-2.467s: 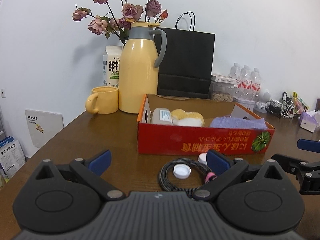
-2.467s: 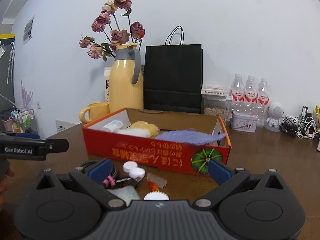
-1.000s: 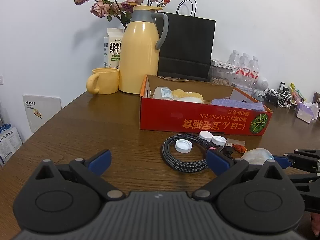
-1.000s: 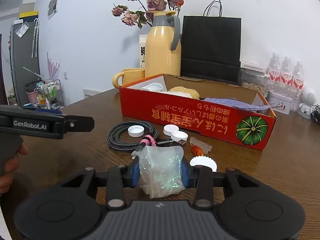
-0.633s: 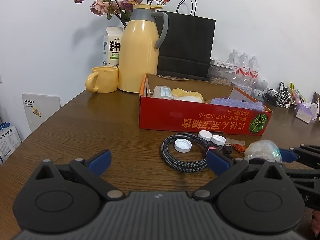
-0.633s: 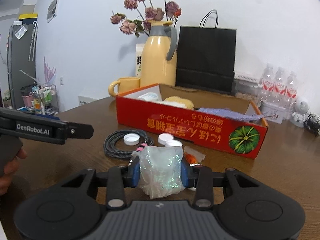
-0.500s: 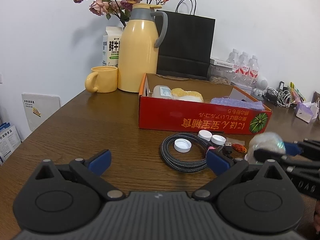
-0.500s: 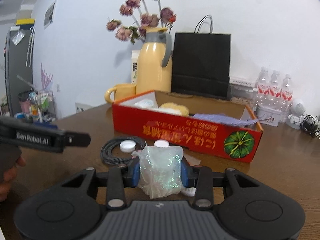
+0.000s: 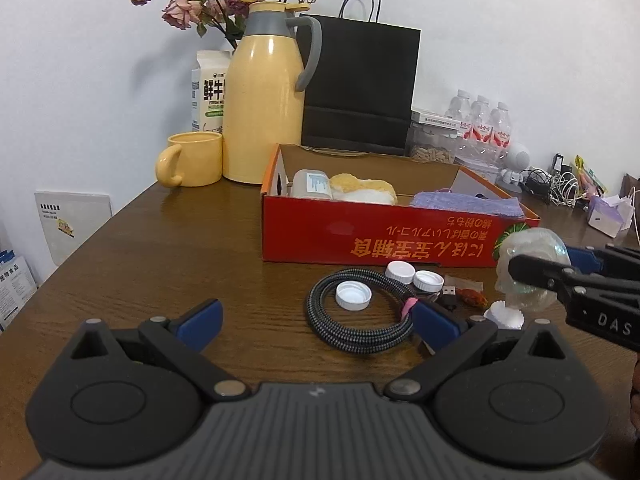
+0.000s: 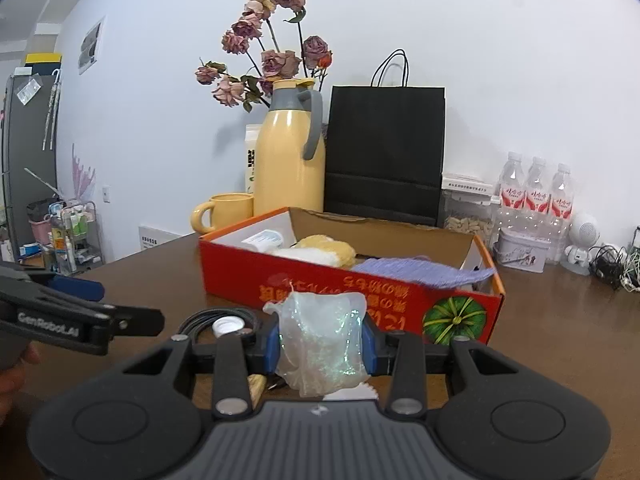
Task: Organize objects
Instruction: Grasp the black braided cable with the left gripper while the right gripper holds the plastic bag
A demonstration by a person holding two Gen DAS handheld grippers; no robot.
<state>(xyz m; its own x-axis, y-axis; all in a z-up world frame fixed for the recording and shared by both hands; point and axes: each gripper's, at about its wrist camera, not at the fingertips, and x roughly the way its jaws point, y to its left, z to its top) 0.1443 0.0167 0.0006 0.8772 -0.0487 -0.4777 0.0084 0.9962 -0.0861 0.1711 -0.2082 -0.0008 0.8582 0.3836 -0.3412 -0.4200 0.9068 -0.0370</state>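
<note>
My right gripper (image 10: 322, 346) is shut on a crumpled clear plastic bag (image 10: 322, 340) and holds it above the table, in front of the red cardboard box (image 10: 360, 284). The bag also shows in the left wrist view (image 9: 528, 276), at the right. The box (image 9: 380, 236) holds a small container, a yellow-white sponge and a purple cloth. My left gripper (image 9: 316, 320) is open and empty, low over the table. Before it lie a coiled braided cable (image 9: 360, 320) and three white bottle caps (image 9: 354, 296).
A yellow thermos (image 9: 264, 112), yellow mug (image 9: 192, 160), milk carton, dried flowers and black paper bag (image 9: 360, 88) stand behind the box. Water bottles, a jar and tangled chargers sit at the back right. A small orange wrapper and a white frilled lid lie near the caps.
My right gripper closed on the plastic bag, lifted it off the table and carried it up toward the box. My left gripper has stayed open and nearly still.
</note>
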